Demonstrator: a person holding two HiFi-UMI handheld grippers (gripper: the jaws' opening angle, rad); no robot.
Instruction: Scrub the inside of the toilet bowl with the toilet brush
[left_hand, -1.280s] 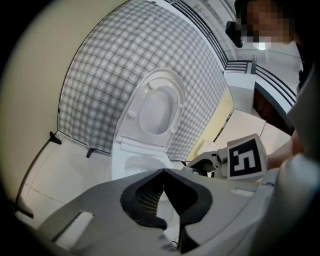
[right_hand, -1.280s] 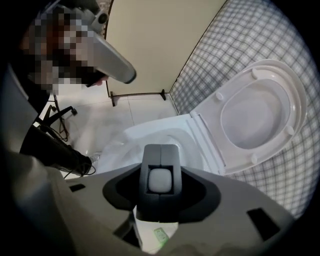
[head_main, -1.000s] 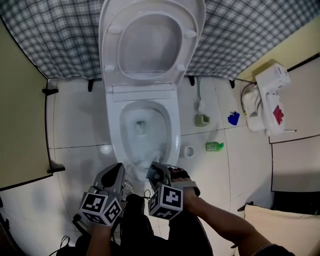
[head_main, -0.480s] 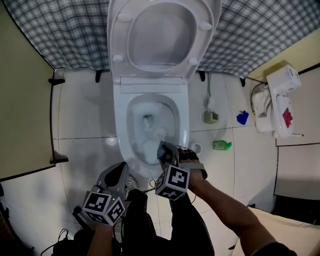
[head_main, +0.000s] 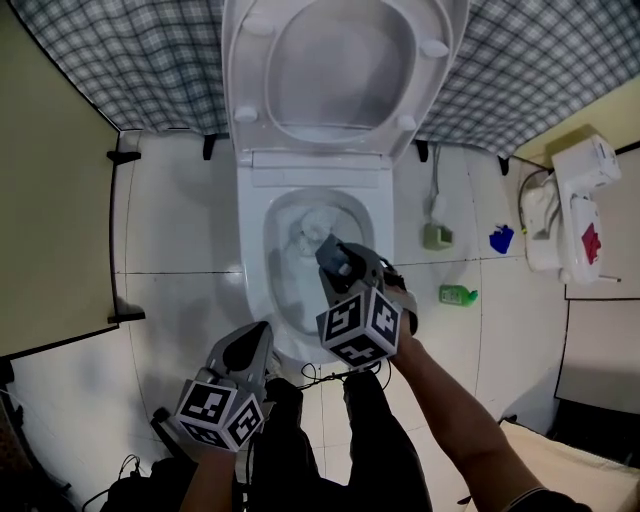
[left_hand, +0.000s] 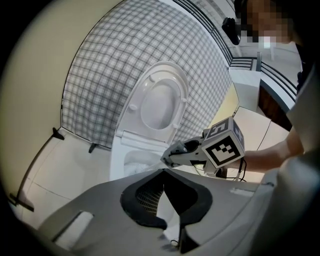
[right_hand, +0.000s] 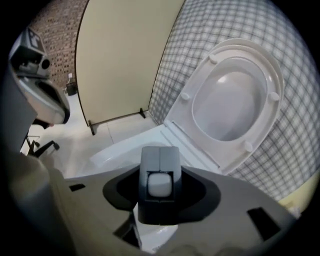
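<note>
Right gripper (head_main: 332, 250) has swung forward over the toilet bowl (head_main: 252, 262), pinching the toilet brush (right_hand: 160, 184) dipped inside.

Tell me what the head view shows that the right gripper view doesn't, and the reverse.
Head view only: the white brush head down in the bowl, and a green bottle on the floor. Right gripper view only: the right gripper with jaws clamped on the brush handle, seen end-on. Both: the raised seat, the plaid wall, the left gripper.
</note>
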